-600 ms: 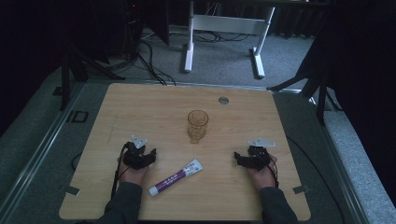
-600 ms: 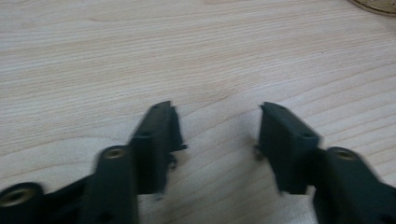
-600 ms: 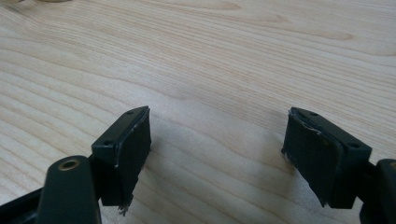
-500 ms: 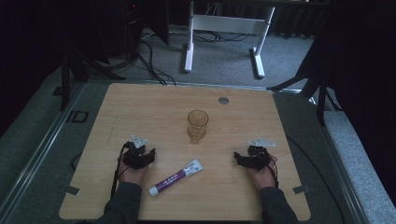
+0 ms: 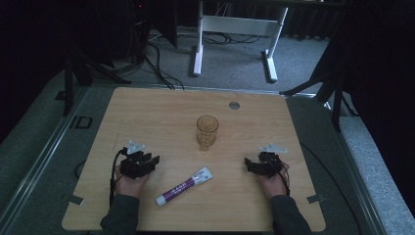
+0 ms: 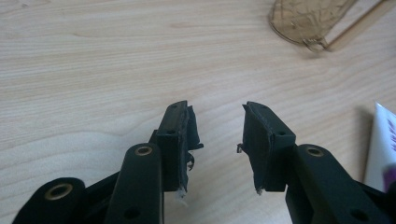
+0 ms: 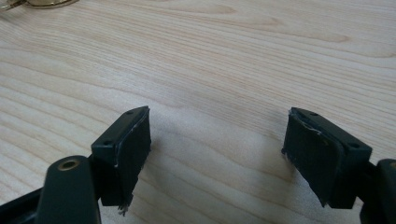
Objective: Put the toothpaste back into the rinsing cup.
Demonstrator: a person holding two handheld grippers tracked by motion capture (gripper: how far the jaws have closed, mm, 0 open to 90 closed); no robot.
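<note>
A: High view sits above the person's edge of the table, facing forward and down; whole top in frame, floor beyond.

B: Left gripper view?

A: Low, close over the wood, looking along its own jaws. Glass at top right, tube at right edge.

B: Right gripper view?

A: Equally low and close. Glass base at top left. All three share the glass.

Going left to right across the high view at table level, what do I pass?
Left hand-held gripper → toothpaste tube → amber glass → right hand-held gripper. Both sets of jaws stand open with nothing between them.
</note>
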